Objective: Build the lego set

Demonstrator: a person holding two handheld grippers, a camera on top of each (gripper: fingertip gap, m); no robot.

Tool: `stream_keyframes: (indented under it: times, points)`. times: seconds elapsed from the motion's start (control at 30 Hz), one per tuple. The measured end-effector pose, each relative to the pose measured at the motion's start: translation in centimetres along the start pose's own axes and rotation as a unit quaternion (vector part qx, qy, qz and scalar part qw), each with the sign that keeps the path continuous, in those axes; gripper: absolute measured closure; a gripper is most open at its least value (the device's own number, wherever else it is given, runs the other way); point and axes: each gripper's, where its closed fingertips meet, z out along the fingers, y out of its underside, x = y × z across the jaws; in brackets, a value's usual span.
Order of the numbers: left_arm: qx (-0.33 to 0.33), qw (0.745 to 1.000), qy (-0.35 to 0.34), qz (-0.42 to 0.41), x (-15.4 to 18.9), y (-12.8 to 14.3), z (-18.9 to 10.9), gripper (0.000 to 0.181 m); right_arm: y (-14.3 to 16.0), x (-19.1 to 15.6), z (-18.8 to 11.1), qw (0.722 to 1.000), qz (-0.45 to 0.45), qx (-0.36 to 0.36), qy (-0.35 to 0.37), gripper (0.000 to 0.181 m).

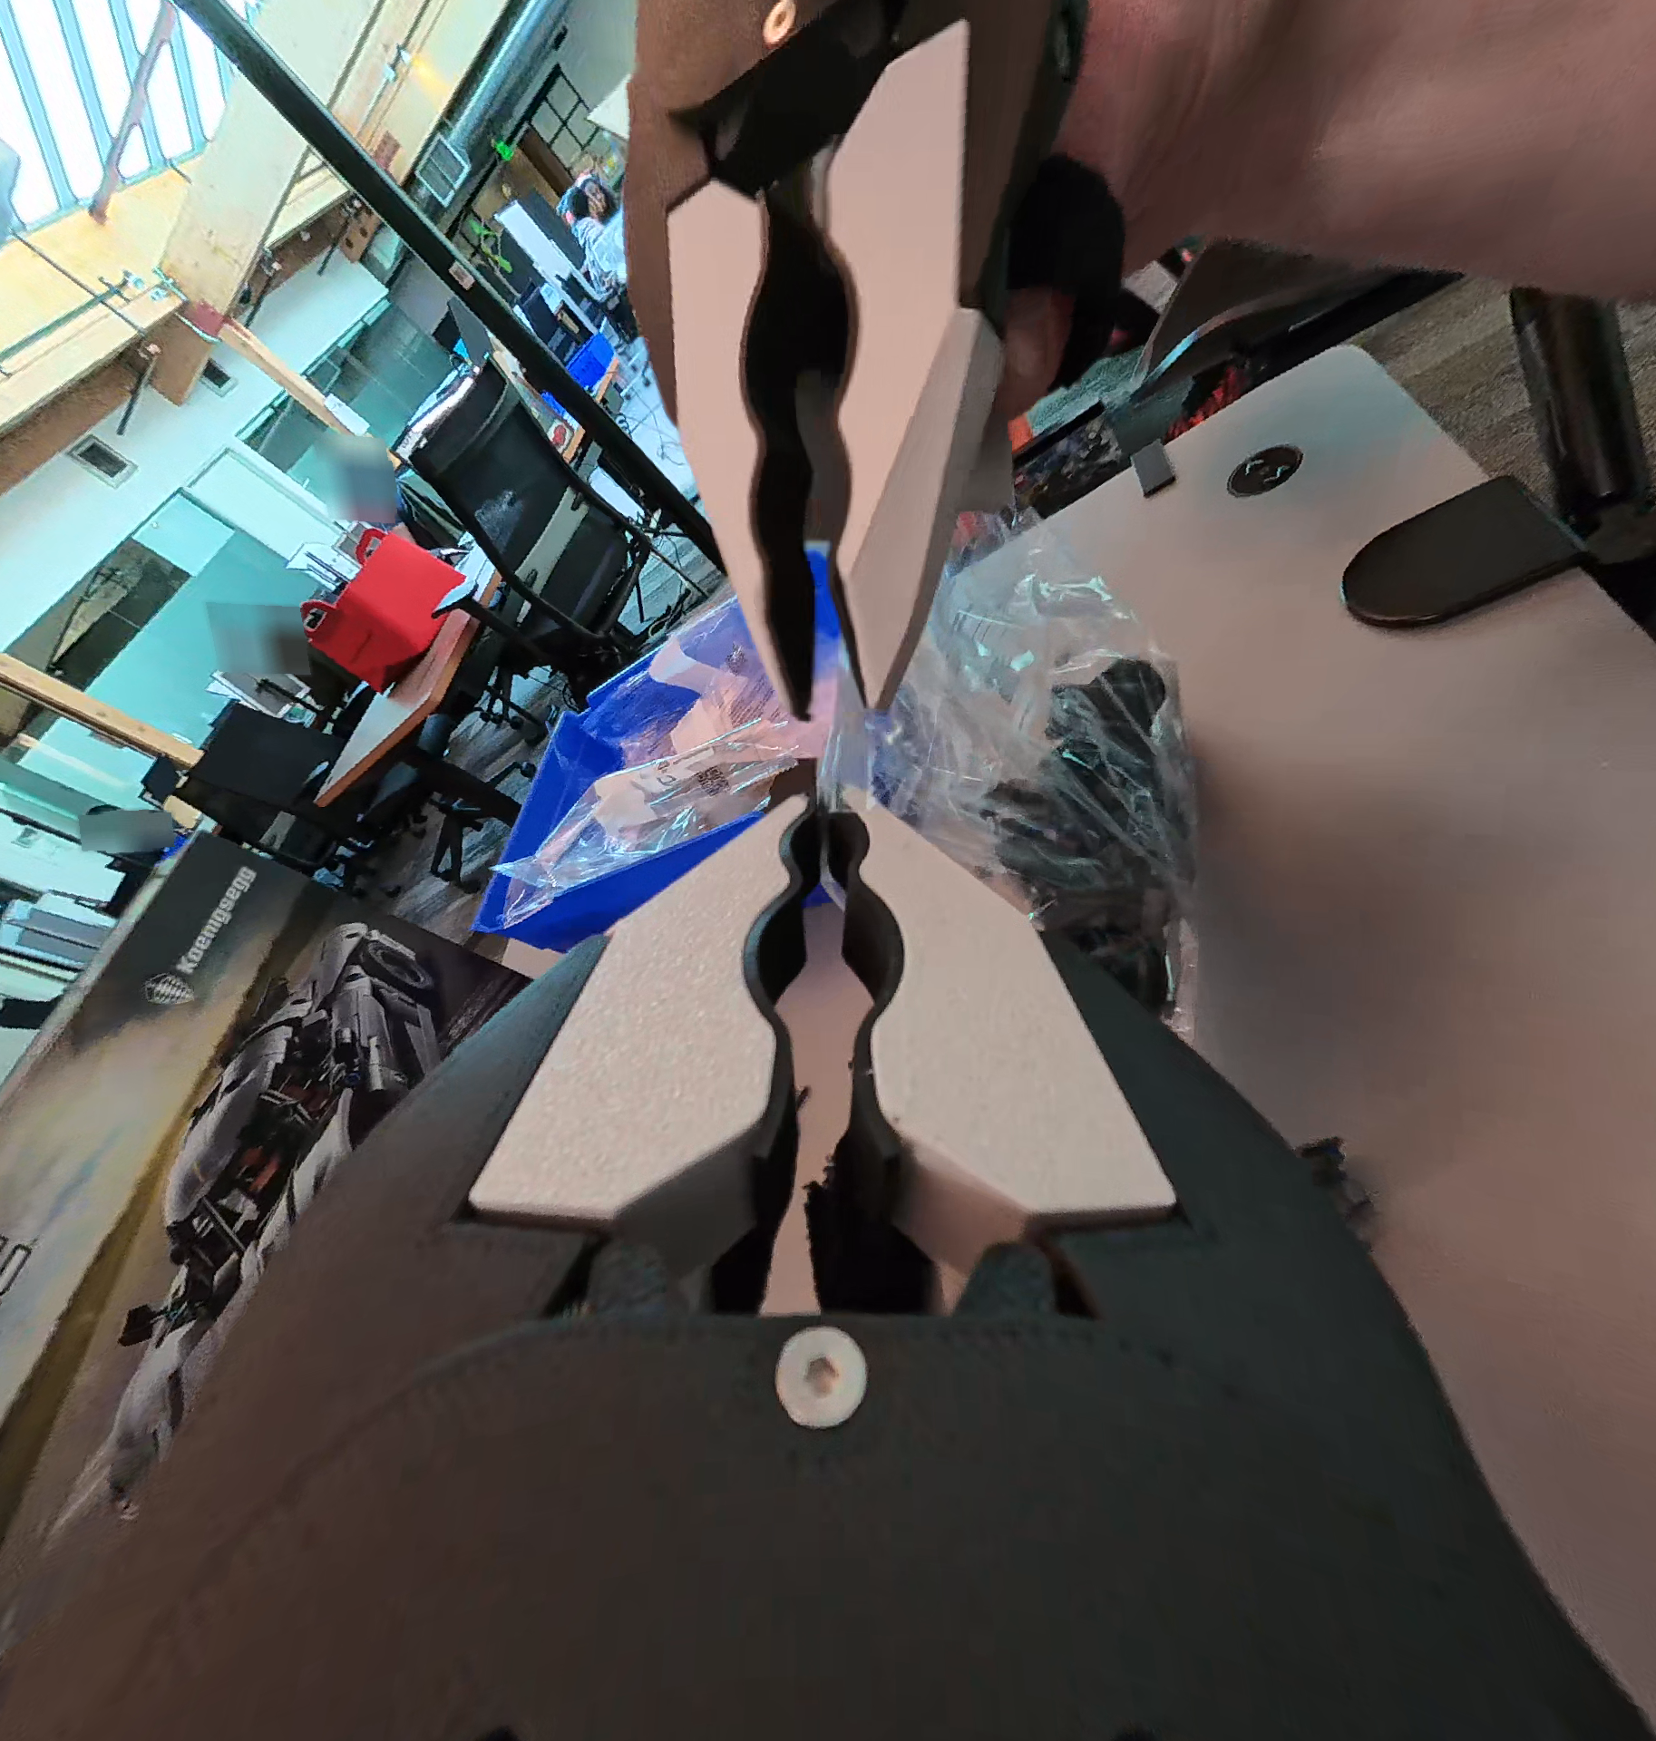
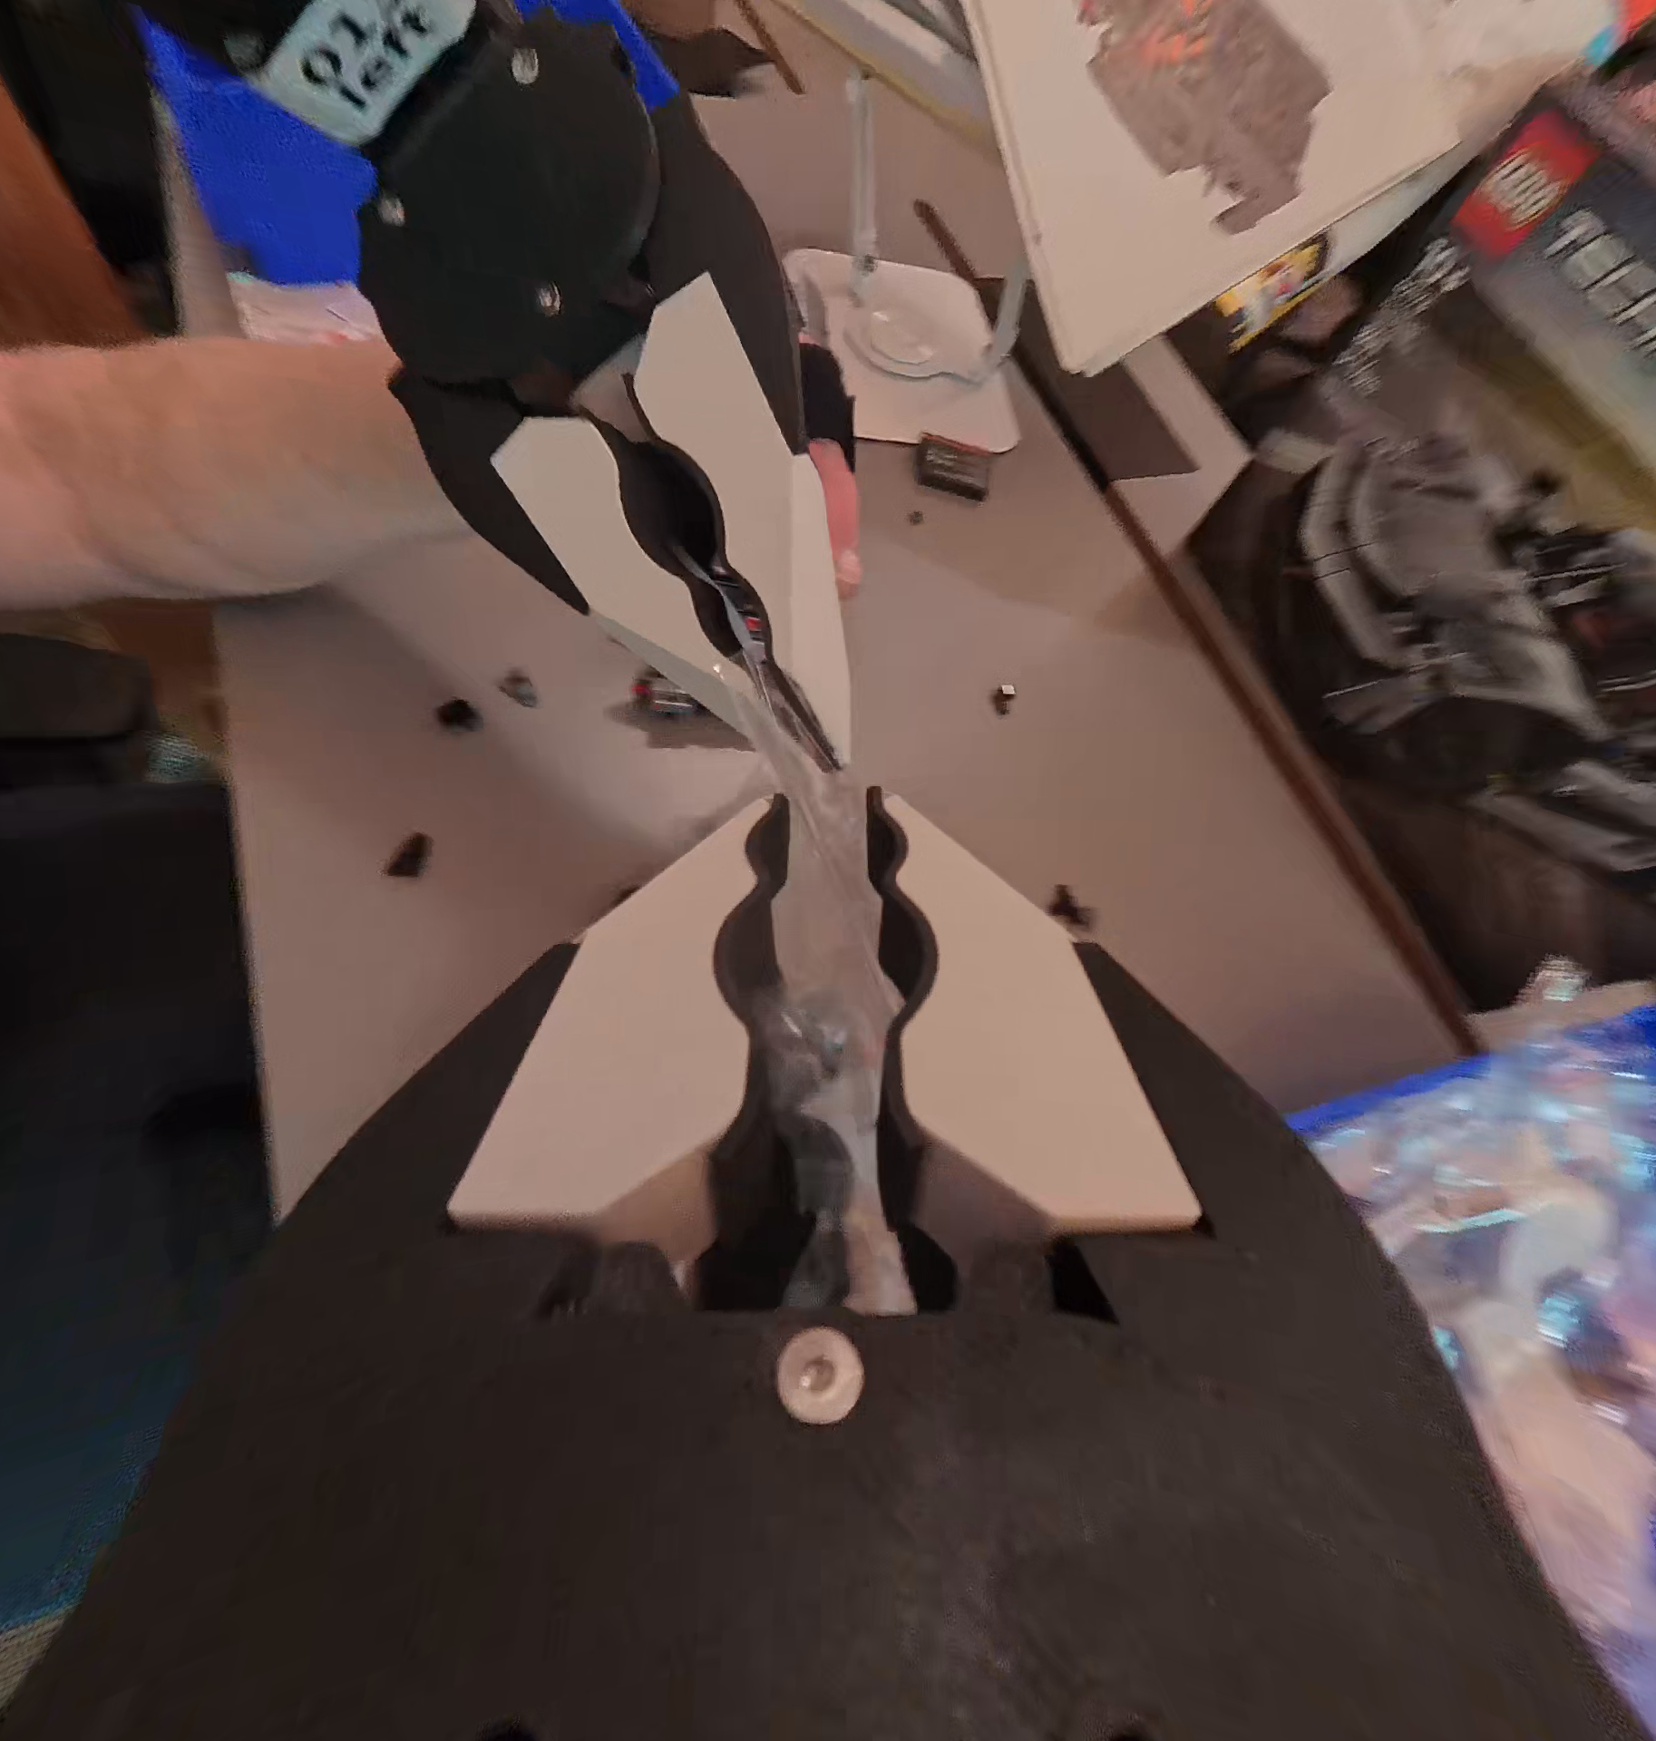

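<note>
Loose bricks (image 2: 410, 853) dot table (image 2: 1041, 801); both tongs (image 1: 819, 815) (image 2: 829, 801) pinch plastic bag (image 2: 819, 904)

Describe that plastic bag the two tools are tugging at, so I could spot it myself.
Look above the white table, where the left hand-held gripper meets the right hand-held gripper tip to tip. The clear bag of dark pieces is stretched between them; another bag lies loose in the blue bin.

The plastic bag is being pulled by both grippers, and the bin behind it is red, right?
Almost. Both the left gripper and the right gripper are pinching the clear plastic bag, but the bin behind it is blue, not red. The left wrist view shows this.
</note>
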Motion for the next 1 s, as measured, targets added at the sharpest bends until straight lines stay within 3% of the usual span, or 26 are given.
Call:
stream_keyframes:
  times: [0.13,0.27,0.37,0.47,0.73,1.0]
  points:
    - [0.009,1.000,0.005,-0.017,-0.1,-0.5,-0.2,0.181,-0.9,-0.3,-0.7,0.982,-0.147,0.015,0.122,0.161]
    - [0.016,0.999,0.016,-0.048,-0.1,-0.5,-0.2,0.181,-1.2,-1.4,-0.3,0.919,-0.313,-0.007,0.238,0.164]
    - [0.014,0.998,0.019,-0.058,-0.2,-0.4,-0.1,0.181,-0.9,-1.0,0.2,0.877,-0.372,-0.037,0.302,0.163]
    - [0.013,0.998,0.022,-0.062,-0.2,-0.3,-0.2,0.181,-1.2,-0.5,0.2,0.852,-0.395,-0.040,0.341,0.164]
    - [0.011,0.998,0.028,-0.058,0.0,-0.3,-0.1,0.181,-1.0,-0.4,0.1,0.863,-0.385,-0.031,0.326,0.181]
    - [0.014,0.998,0.025,-0.048,0.1,-0.5,-0.1,0.181,-1.6,-0.6,-0.8,0.911,-0.308,-0.006,0.274,0.181]
